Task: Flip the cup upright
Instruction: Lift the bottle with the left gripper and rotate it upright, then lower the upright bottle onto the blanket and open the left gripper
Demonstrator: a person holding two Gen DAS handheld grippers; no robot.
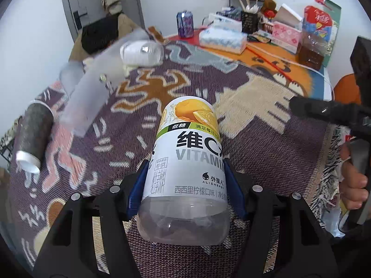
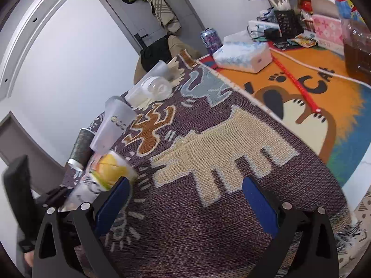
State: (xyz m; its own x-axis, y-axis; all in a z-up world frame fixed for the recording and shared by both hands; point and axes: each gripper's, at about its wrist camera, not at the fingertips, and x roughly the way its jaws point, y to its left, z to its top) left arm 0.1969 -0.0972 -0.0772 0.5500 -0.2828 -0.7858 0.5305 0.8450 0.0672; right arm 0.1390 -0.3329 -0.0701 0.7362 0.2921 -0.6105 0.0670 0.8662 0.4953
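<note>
My left gripper [image 1: 186,180] is shut on a cut plastic vitamin-drink cup [image 1: 190,157] with a white and yellow label. The cup is tilted, its clear closed bottom toward the camera and its rim pointing away, above the patterned cloth [image 1: 266,143]. The same cup shows at the left in the right wrist view [image 2: 109,173]. My right gripper [image 2: 185,194] is open and empty over the cloth, its blue pads [image 2: 257,199] wide apart. The right gripper's body shows at the right edge of the left wrist view [image 1: 336,113].
A frosted tall cup [image 1: 90,92], a dark cup with a white rim [image 1: 32,134] and a clear cup [image 1: 141,52] lie on their sides at the left. A purple can [image 1: 185,24], tissue packs [image 1: 222,38] and boxes crowd the far right.
</note>
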